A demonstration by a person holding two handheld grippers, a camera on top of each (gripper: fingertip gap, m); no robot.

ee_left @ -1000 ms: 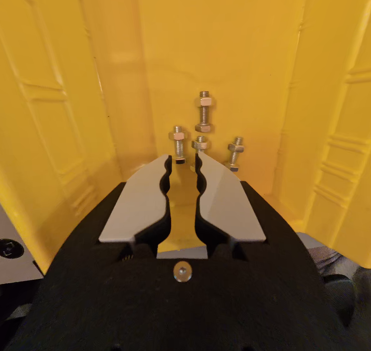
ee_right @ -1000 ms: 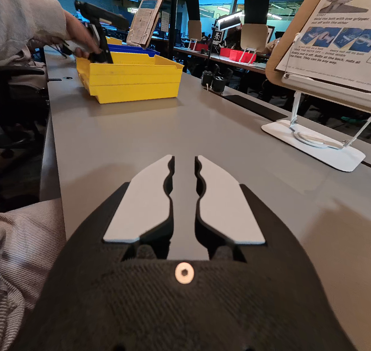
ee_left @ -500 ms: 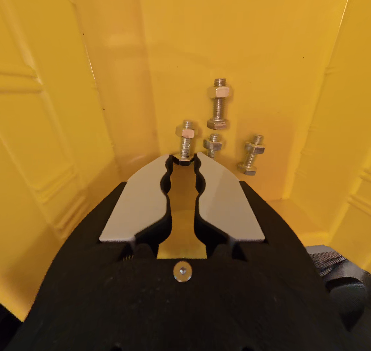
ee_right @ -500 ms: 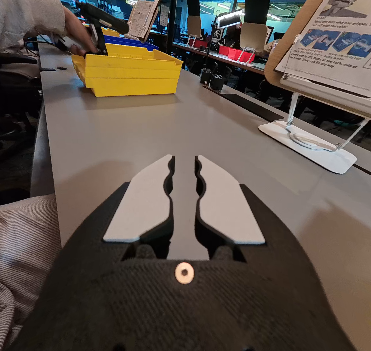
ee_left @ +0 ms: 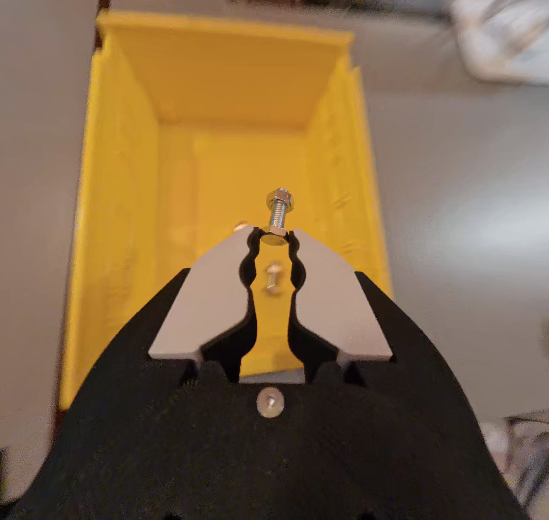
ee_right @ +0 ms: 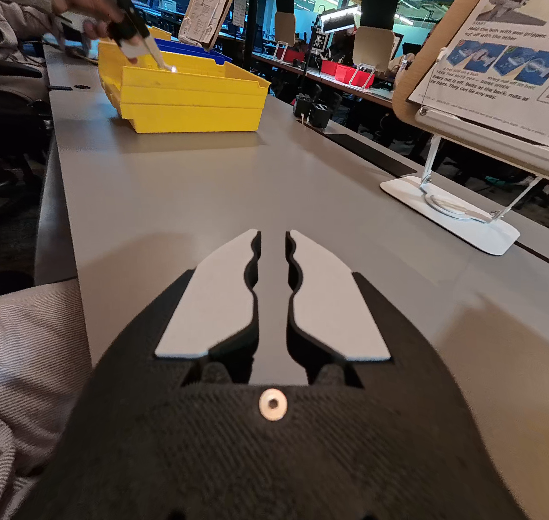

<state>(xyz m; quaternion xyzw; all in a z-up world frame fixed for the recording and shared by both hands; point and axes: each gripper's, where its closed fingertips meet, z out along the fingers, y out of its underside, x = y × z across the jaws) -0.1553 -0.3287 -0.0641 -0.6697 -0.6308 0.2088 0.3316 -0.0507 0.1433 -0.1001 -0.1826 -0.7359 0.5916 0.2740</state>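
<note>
My left gripper (ee_left: pixel 273 235) is shut on the hexagonal head of a silver bolt (ee_left: pixel 277 217) with a nut (ee_left: pixel 280 201) threaded near its far end. It holds the bolt above the yellow bin (ee_left: pixel 118 208). Another bolt (ee_left: pixel 271 278) lies blurred on the bin floor below, and a further one (ee_left: pixel 240 226) peeks out by the left fingertip. My right gripper (ee_right: pixel 273 233) is open and empty, low over the grey table (ee_right: pixel 193 196). In the right wrist view the left gripper (ee_right: pixel 154 55) shows far off, raised over the yellow bin (ee_right: pixel 190 101) with a shiny bolt at its tip.
A blue bin (ee_right: pixel 190 49) stands behind the yellow one. A white stand (ee_right: pixel 451 214) with an instruction sheet (ee_right: pixel 493 69) is at the right. A person's sleeve (ee_right: pixel 38 372) is at the lower left. Red bins (ee_right: pixel 350 73) sit on a far table. One gripper's finger ends stand about 50 centimetres off the other's.
My left gripper closed on one bolt's head and lifted it out of the bin; the view now looks down into the bin from above. My right gripper has barely moved.
</note>
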